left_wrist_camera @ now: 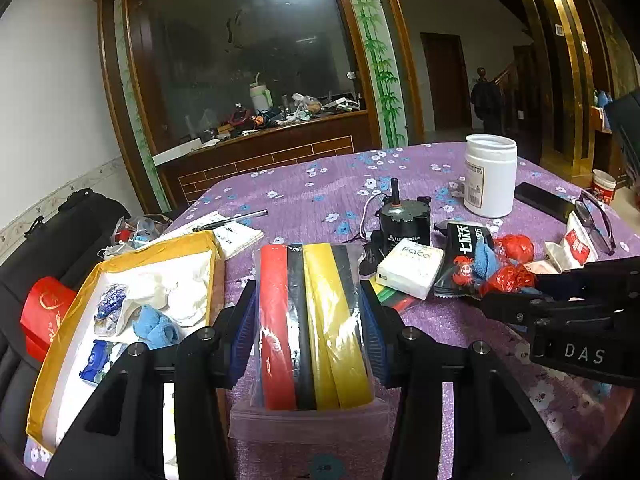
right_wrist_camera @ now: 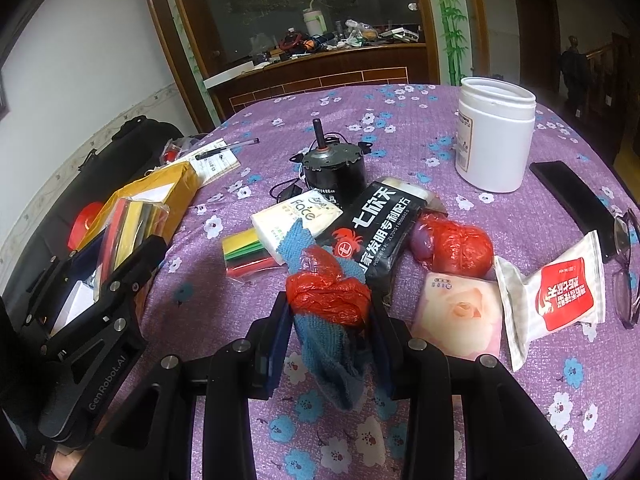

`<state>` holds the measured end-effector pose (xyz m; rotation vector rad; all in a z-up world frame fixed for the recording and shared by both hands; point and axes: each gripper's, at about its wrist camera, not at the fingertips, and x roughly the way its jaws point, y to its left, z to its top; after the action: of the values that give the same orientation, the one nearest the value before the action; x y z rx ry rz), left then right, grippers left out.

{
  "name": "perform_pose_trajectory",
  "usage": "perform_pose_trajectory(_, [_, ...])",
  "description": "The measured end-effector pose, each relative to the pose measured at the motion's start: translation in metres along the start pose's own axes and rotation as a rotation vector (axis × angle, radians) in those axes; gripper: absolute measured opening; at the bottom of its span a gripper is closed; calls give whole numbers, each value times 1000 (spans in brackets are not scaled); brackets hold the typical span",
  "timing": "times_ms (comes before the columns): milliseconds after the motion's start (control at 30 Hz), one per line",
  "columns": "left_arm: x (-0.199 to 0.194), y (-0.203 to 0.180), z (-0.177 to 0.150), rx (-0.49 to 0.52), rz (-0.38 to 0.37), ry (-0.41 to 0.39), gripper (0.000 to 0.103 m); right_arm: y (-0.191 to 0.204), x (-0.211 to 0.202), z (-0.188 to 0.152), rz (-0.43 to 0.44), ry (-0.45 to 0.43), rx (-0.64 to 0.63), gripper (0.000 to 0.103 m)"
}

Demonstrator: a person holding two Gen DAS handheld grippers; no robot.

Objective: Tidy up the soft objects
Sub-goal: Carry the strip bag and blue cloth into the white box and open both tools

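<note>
My left gripper (left_wrist_camera: 308, 320) is clamped on a clear bag of red, black and yellow strips (left_wrist_camera: 312, 320), held just beside the yellow-rimmed box (left_wrist_camera: 52, 360). My right gripper (right_wrist_camera: 330, 320) pinches a blue knit cloth (right_wrist_camera: 328, 344) with a red plastic wad (right_wrist_camera: 326, 292) on it — low over the purple tablecloth (right_wrist_camera: 400, 128). The box holds a second blue cloth (left_wrist_camera: 156, 326), white cloth (left_wrist_camera: 184, 284) and small blue-and-white packets (left_wrist_camera: 108, 304). Farther back — a white jar (right_wrist_camera: 494, 140), upright, lid off; contents not visible.
</note>
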<state>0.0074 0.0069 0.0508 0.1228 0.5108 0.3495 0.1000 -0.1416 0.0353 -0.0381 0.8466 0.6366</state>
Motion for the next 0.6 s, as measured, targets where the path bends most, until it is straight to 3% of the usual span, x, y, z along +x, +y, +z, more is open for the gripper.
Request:
perform_pose_trajectory(200, [-12, 29, 2, -101, -55, 10, 46, 5, -3, 0, 12, -16, -23, 38])
perform_pose_trajectory(333, [-23, 61, -2, -148, -35, 14, 46, 10, -7, 1, 40, -32, -43, 38])
perform_pose_trajectory(467, [-31, 112, -9, -212, 33, 24, 46, 30, -9, 1, 116, 5, -64, 38])
perform_pose_trajectory(600, [-28, 166, -26, -296, 107, 77, 46, 79, -19, -4, 218, 30, -135, 37])
